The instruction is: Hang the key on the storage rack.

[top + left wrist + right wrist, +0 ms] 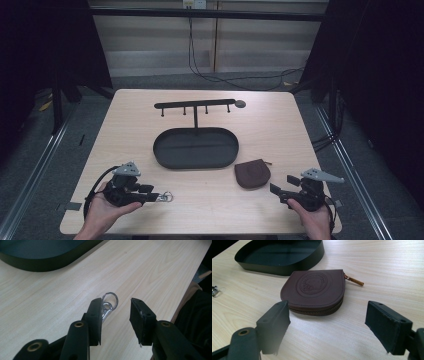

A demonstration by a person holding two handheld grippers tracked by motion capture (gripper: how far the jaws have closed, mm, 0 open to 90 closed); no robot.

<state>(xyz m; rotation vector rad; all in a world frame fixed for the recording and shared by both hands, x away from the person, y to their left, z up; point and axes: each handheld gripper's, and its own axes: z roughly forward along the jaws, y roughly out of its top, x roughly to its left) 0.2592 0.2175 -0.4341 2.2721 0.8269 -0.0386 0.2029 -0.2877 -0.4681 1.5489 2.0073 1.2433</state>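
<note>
At the left gripper [116, 308], the key ring [108, 305] points away along the jaws.

Two black grippers, left [159, 196] and right [280, 189], grey three-cornered top plates, brass-ringed screw holes, seemingly black cables.

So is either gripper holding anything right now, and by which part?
Neither. The left gripper stands open at the key ring; the right gripper is open before the coin pouch.
</note>
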